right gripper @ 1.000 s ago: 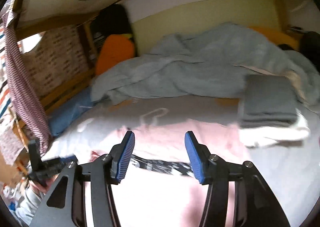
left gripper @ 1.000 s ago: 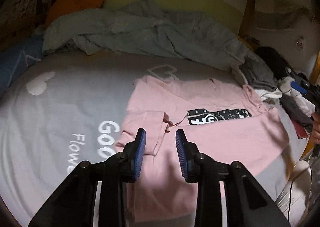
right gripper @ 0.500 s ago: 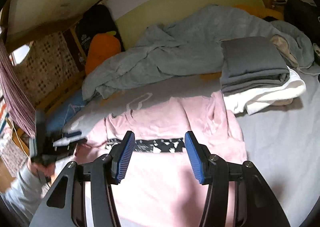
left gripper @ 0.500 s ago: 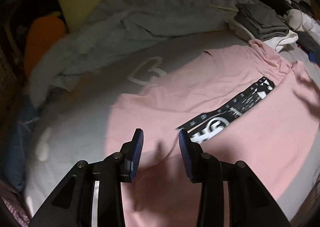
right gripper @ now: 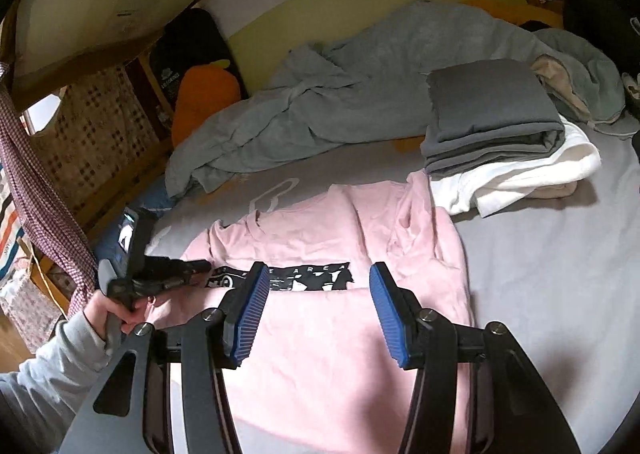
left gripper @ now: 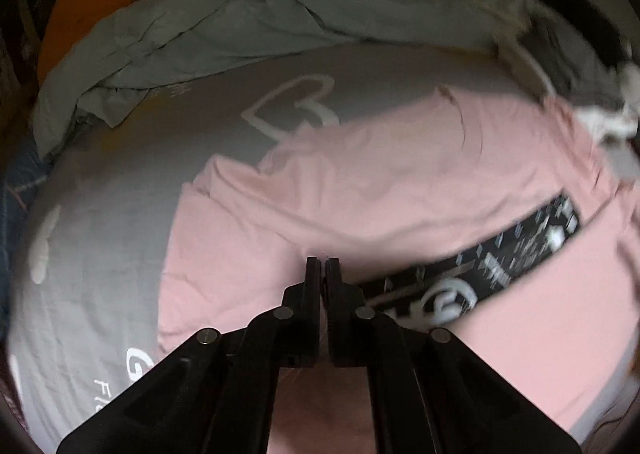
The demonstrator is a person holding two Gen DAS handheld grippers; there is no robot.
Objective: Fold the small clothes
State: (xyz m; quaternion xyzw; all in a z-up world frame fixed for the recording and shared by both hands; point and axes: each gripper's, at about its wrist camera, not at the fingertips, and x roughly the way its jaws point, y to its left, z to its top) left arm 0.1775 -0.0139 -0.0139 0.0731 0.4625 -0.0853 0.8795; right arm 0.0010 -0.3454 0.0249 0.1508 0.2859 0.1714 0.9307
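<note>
Bedsheet (right gripper: 560,254) in grey, printed with a white heart outline (left gripper: 292,110), carries a pink T-shirt (right gripper: 340,334) spread flat near its front edge. Toward the headboard lie a rumpled grey-green blanket (right gripper: 360,94) and a folded stack of grey and white clothes (right gripper: 496,118). The right gripper (right gripper: 316,310) hovers spread above the shirt. The left gripper (left gripper: 323,270), held in the left hand (right gripper: 116,306), is pressed together at the shirt's left sleeve; whether fabric sits between the fingers cannot be told.

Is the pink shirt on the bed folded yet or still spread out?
Mostly spread out. The pink shirt lies flat, printed side up; only its left sleeve is tucked over, where the left gripper has shut.
</note>
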